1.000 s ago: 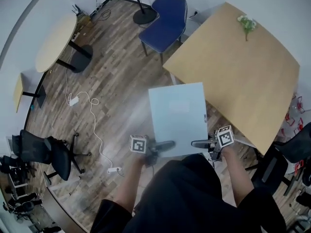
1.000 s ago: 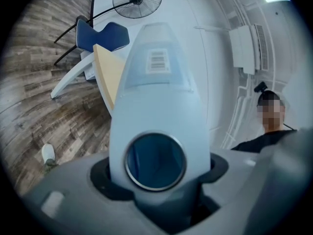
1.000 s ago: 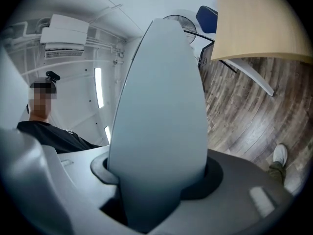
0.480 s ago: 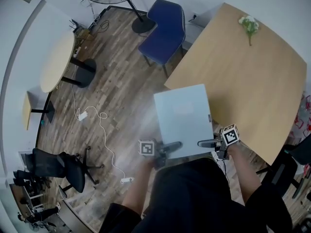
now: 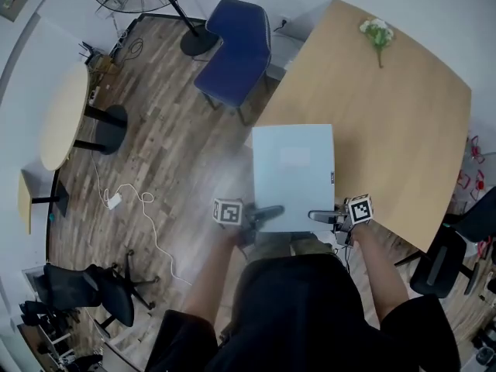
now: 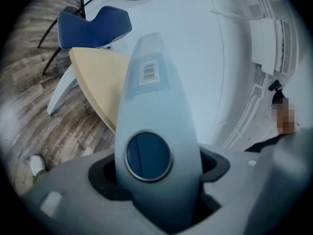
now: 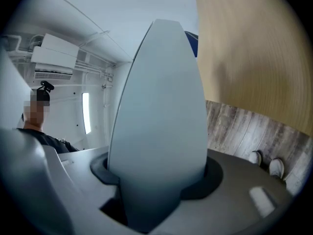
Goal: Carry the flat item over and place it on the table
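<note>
I have the pale grey binder [image 5: 293, 175] held flat in the air between both grippers, its far end reaching over the near edge of the desk [image 5: 387, 122] and its near end over the wooden floor. The left gripper [image 5: 266, 212] has its fingers on the near-left corner, by the spine with the ring hole and barcode label; those fingers are opening a little, with the binder between them. The right gripper [image 5: 320, 217] clamps the near-right corner, its fingers spread as wide as the binder is thick. I judge it a stiff, boxy thing, fairly light, with smooth covers that could slide in a loose grip. Held only along one edge it will want to droop, so I would keep both corners pinched firmly near the spine.
</note>
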Demonstrator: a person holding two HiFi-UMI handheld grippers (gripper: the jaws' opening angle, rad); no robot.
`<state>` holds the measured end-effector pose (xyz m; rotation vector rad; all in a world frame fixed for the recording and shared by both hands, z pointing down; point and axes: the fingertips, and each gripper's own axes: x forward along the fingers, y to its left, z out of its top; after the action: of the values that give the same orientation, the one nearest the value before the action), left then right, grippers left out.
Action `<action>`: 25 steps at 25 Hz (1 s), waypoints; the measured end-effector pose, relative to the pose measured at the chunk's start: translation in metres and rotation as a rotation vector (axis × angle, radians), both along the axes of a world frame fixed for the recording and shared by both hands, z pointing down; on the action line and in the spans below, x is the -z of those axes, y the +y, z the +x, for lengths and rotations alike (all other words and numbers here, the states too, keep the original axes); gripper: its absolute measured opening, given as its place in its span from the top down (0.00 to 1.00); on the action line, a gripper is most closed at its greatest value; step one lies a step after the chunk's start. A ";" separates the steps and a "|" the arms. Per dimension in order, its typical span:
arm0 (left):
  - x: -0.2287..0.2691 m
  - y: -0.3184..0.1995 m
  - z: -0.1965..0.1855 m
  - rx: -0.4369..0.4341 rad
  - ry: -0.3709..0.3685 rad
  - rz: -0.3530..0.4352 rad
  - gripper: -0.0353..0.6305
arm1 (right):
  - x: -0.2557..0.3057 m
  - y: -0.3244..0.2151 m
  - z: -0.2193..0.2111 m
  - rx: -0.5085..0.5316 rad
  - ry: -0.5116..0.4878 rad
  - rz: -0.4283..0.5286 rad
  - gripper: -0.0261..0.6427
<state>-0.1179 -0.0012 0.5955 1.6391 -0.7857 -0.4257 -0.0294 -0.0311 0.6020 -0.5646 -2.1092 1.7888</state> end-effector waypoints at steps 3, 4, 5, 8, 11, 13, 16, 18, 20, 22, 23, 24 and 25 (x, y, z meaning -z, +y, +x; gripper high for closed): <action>-0.013 -0.024 -0.014 -0.070 -0.004 -0.020 0.40 | -0.009 -0.018 -0.011 -0.072 0.033 0.001 0.52; -0.016 -0.032 -0.020 -0.092 -0.005 -0.027 0.40 | -0.013 -0.023 -0.015 -0.093 0.041 0.009 0.52; -0.019 -0.039 -0.026 -0.114 -0.006 -0.032 0.40 | -0.016 -0.029 -0.020 -0.114 0.048 0.016 0.52; -0.029 -0.061 -0.042 -0.178 -0.006 -0.042 0.39 | -0.025 -0.045 -0.035 -0.182 0.061 0.018 0.52; -0.041 -0.083 -0.053 -0.239 -0.009 -0.052 0.39 | -0.037 -0.062 -0.045 -0.250 0.069 0.004 0.52; -0.050 -0.100 -0.058 -0.280 -0.008 -0.061 0.39 | -0.040 -0.074 -0.051 -0.290 0.057 0.014 0.52; -0.065 -0.122 -0.066 -0.328 -0.009 -0.078 0.39 | -0.046 -0.093 -0.064 -0.339 0.035 0.019 0.52; -0.076 -0.132 -0.070 -0.352 -0.010 -0.103 0.38 | -0.057 -0.100 -0.068 -0.371 0.050 -0.008 0.51; -0.087 -0.140 -0.073 -0.372 -0.015 -0.128 0.38 | -0.067 -0.107 -0.070 -0.394 0.062 -0.013 0.51; -0.094 -0.152 -0.078 -0.391 -0.031 -0.144 0.37 | -0.074 -0.117 -0.074 -0.418 0.069 -0.012 0.51; -0.098 -0.158 -0.081 -0.401 -0.040 -0.148 0.36 | -0.077 -0.122 -0.076 -0.432 0.073 -0.017 0.51; -0.101 -0.165 -0.083 -0.411 -0.046 -0.153 0.36 | -0.079 -0.127 -0.078 -0.447 0.079 -0.024 0.51; -0.105 -0.173 -0.084 -0.421 -0.051 -0.159 0.36 | -0.083 -0.133 -0.079 -0.461 0.087 -0.031 0.51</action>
<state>-0.2021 -0.1739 0.7005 1.6170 -0.4789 -0.0226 -0.1083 -0.1644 0.6851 0.0036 -2.2852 2.0365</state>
